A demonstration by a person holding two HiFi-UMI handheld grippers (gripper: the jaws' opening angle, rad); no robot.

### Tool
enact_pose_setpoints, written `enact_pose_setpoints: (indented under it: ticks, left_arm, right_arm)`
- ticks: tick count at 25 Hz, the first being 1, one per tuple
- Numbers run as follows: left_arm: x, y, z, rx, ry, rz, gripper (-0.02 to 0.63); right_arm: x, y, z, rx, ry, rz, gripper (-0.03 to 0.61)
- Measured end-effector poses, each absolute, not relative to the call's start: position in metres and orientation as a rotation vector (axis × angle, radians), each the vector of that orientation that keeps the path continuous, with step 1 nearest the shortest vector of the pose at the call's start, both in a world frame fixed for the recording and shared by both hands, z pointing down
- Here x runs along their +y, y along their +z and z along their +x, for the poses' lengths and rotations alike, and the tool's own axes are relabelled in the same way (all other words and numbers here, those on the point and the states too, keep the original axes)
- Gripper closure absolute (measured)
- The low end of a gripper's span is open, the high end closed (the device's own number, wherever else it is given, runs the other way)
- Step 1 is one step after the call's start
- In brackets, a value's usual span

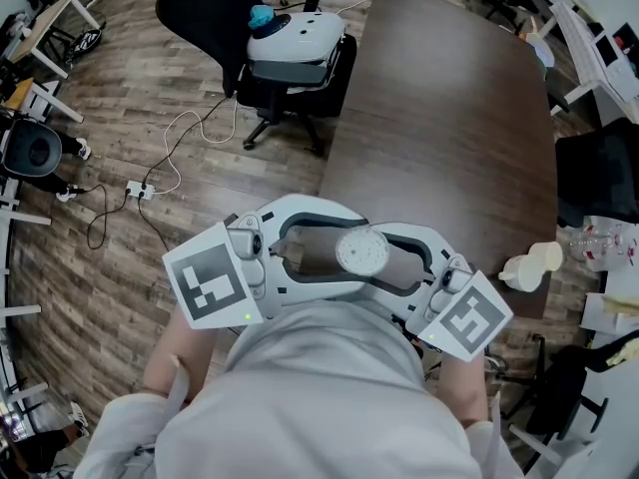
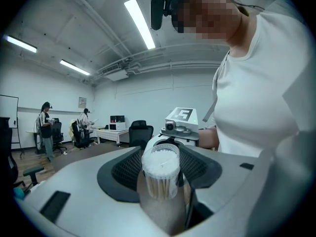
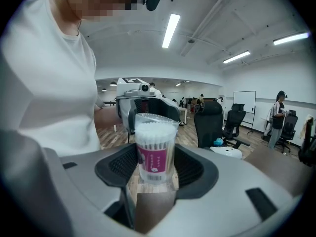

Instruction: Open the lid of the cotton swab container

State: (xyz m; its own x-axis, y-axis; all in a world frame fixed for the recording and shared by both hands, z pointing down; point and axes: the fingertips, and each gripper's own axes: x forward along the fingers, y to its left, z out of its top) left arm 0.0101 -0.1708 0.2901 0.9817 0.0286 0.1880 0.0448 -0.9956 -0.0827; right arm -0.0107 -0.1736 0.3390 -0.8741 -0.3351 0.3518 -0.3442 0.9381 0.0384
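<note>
The cotton swab container point(image 1: 361, 252) is a clear round tub packed with white swabs, held upright in front of the person's chest, over the near edge of the table. My left gripper point(image 1: 339, 257) comes in from the left and my right gripper point(image 1: 391, 259) from the right, and both close on the tub. In the left gripper view the container point(image 2: 160, 174) stands between the black pads, which touch its sides. The right gripper view shows the pink-labelled container point(image 3: 155, 154) pressed between the pads, its clear lid point(image 3: 156, 118) still on top.
A long dark brown table point(image 1: 449, 118) stretches ahead. An office chair point(image 1: 295, 53) carrying a white device stands to its left. White objects point(image 1: 529, 265) sit at the table's right edge. Cables and a power strip point(image 1: 140, 190) lie on the wooden floor.
</note>
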Motion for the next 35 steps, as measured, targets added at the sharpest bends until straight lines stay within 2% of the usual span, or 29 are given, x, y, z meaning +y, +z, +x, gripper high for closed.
enact_pose_setpoints:
  ticks: [14,20,35]
  left_arm:
    - [-0.168,0.285,0.017,0.002,-0.291,-2.949,0.37]
    - [-0.173,0.267,0.01,0.066,-0.17,-2.962,0.383]
    - [-0.176,0.259,0.009,0.136,-0.169,-2.869,0.425]
  right_arm:
    - [-0.175,0.334,0.0,-2.768,0.072,0.526,0.336]
    - [-0.172,0.337,0.001,-2.743,0.059,0.51,0.336]
    - [-0.166,0.331,0.001,-2.775,0.064,0.498,0.336]
